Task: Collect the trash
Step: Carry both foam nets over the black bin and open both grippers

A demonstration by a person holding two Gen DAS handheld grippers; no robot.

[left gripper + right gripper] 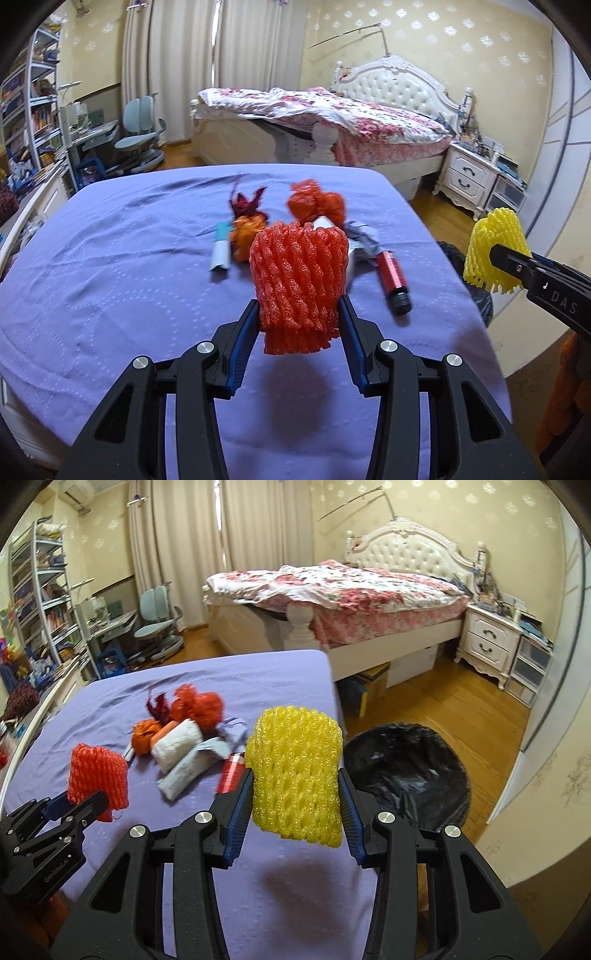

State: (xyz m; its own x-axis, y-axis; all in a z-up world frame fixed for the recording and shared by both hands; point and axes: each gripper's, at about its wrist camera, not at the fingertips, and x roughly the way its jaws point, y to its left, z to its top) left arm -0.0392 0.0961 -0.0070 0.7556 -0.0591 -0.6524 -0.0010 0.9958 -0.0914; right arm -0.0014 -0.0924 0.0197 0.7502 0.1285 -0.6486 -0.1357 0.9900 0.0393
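Here the left tongs [299, 314] grip an orange foam fruit net [299, 273], pinched between the blue pads and held clear of the purple-covered worktop [110, 295], where its shadow falls. The right tongs [295, 797] clamp a yellow foam fruit net [295, 771] in the same way, also lifted off the cloth, near the worktop's right edge.

Just beyond that edge, on the wooden floor [461, 705], stands a round bin lined with a black plastic bag [406, 771]. Its mouth gapes open; only the creased, glossy liner shows inside, and I cannot tell whether anything lies at the bottom. The yellow net hangs just left of the bin's rim in the right wrist view, not over the opening.

More trash sits in a loose heap at the middle of the worktop: a crumpled orange mesh bag [197, 707], a dark red wrapper [159, 705], a small orange wad [146, 736], a white foam sleeve [177, 747], a grey-blue crumpled packet [195, 768] and a red cylindrical tube with a black cap [393, 278]. These lie touching or close together, well apart from the bin.
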